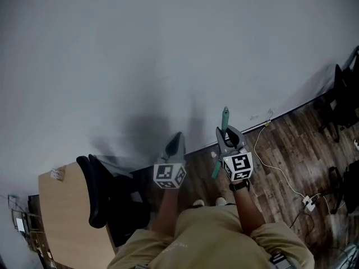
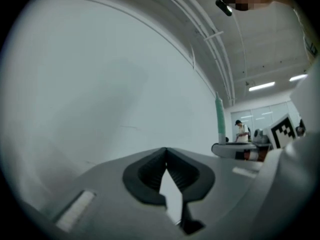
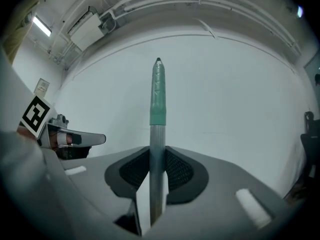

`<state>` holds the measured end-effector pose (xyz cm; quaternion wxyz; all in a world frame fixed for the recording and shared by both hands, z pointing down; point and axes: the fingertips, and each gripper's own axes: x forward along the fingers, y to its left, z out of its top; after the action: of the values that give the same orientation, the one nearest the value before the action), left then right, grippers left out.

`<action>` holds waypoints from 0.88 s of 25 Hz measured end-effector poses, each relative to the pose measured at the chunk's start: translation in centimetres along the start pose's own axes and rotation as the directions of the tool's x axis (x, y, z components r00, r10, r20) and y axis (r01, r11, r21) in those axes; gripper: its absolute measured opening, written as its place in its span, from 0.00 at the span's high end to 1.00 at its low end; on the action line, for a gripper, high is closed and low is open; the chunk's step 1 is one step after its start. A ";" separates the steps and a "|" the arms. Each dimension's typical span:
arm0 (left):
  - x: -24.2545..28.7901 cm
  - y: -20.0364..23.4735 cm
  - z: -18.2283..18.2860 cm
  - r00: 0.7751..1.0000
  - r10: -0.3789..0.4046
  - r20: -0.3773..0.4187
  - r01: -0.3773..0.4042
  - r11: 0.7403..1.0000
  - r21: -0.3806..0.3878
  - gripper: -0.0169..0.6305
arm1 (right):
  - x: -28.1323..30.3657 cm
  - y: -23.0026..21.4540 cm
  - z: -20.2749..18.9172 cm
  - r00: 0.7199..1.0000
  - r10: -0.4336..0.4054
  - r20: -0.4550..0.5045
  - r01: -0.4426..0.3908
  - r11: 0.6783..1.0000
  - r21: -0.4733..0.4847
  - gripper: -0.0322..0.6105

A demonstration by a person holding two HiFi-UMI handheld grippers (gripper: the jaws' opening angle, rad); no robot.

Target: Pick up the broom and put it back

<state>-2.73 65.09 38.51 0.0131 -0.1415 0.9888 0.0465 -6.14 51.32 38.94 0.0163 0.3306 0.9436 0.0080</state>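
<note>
Head view: L gripper (image 1: 178, 134) & R gripper (image 1: 227, 130) are side by side, level, facing a bare white wall (image 1: 168, 49), w/ open room ahead up to it. Office chair (image 1: 98, 192) + desk (image 1: 67, 217) crowd the near left. Power strip (image 1: 308, 203) lies on the wood floor (image 1: 280, 144) at right. Broom handle (image 1: 225, 116) is upright in R gripper.

Left gripper view: jaws meet tip to tip, nothing betw them. Broom handle stands off to the right.

Right gripper view: jaws are clamped on the broom handle's metal shaft, green grip rising abv the pads.
</note>
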 end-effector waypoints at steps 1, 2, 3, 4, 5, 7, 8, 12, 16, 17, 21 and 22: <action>0.3 0.0 0.0 0.999 -0.032 -0.009 0.032 0.999 -0.003 0.97 | 0.1 0.0 -0.2 1.000 -0.027 -0.016 0.027 1.000 0.001 0.82; 0.5 -0.1 0.0 0.998 -0.066 -0.017 0.066 0.998 -0.007 0.97 | 0.1 0.0 -0.4 0.998 -0.051 -0.033 0.051 0.999 -0.002 0.82; 0.6 -0.2 -0.1 0.995 -0.102 -0.024 0.101 0.995 -0.013 0.97 | 0.1 0.1 -0.7 0.996 -0.074 -0.053 0.074 0.997 -0.005 0.82; 0.8 -0.2 -0.6 0.990 -0.136 -0.033 0.136 0.991 -0.022 0.97 | 0.1 0.3 -1.1 0.993 -0.097 -0.073 0.097 0.995 -0.009 0.82; 1.1 0.0 -1.2 0.985 -0.166 -0.042 0.165 0.986 -0.039 0.97 | -0.1 0.5 -1.6 0.988 -0.122 -0.091 0.121 0.993 -0.012 0.82; 1.7 0.3 -2.8 0.975 -0.214 -0.054 0.209 0.974 -0.091 0.97 | -0.7 0.7 -2.6 0.978 -0.173 -0.120 0.172 0.985 -0.018 0.82; 1.9 0.2 -3.6 0.969 -0.239 -0.058 0.232 0.966 -0.117 0.97 | -1.4 0.8 -3.2 0.971 -0.199 -0.134 0.199 0.980 -0.020 0.82; 2.7 -3.1 -6.6 0.926 -0.367 -0.089 0.346 0.919 -0.189 0.97 | -6.8 -0.5 -5.1 0.925 -0.336 -0.178 0.339 0.941 -0.012 0.82; 3.3 -9.1 -8.2 0.863 -0.494 -0.108 0.463 0.857 -0.227 0.97 | -12.9 -2.7 -5.6 0.869 -0.454 -0.199 0.463 0.886 0.000 0.82; 3.3 -11.0 -8.4 0.844 -0.525 -0.111 0.492 0.840 -0.231 0.97 | -14.3 -3.3 -5.6 0.854 -0.480 -0.198 0.490 0.872 -0.003 0.82; 2.5 -19.4 -8.2 0.765 -0.634 -0.112 0.602 0.766 -0.224 0.97 | -20.4 -5.8 -5.0 0.802 -0.567 -0.187 0.573 0.819 -0.024 0.82; 2.2 -21.4 -8.1 0.745 -0.657 -0.113 0.627 0.748 -0.217 0.97 | -21.8 -6.5 -4.8 0.791 -0.584 -0.182 0.590 0.807 -0.025 0.82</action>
<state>1.05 43.21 44.59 -0.0736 -0.4781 0.8686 0.1077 6.71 32.63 44.14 -0.0734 0.0195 0.9970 0.0168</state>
